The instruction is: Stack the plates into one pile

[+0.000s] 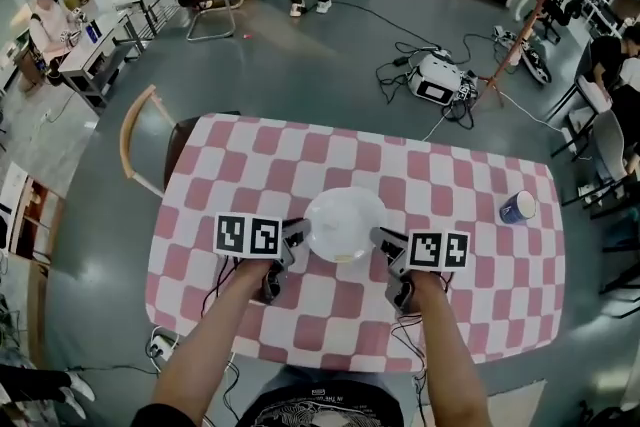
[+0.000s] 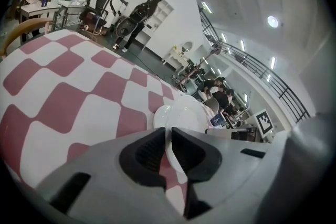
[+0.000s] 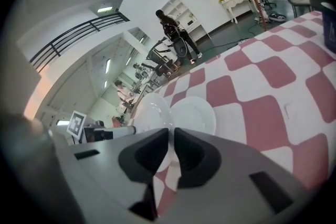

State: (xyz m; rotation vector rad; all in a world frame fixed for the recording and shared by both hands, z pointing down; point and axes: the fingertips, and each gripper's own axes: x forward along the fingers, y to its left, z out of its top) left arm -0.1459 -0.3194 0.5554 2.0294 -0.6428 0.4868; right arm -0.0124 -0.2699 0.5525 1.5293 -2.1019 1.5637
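A white plate (image 1: 345, 215) hangs just above the red-and-white checked table (image 1: 470, 305), gripped by its rim from both sides. My left gripper (image 1: 298, 240) is shut on its left rim, which runs between the jaws in the left gripper view (image 2: 169, 131). My right gripper (image 1: 378, 240) is shut on the right rim (image 3: 171, 132). The held plate (image 3: 149, 113) sits close beside a second white plate (image 3: 195, 115) that lies on the cloth. That second plate (image 2: 159, 117) peeks out left of the held plate (image 2: 186, 113). From the head view it is mostly hidden under the held plate.
A blue cup (image 1: 518, 207) stands near the table's right edge, also seen at the far right of the right gripper view (image 3: 329, 34). A wooden chair (image 1: 140, 140) is at the table's far left corner. Cables, desks and people fill the floor beyond.
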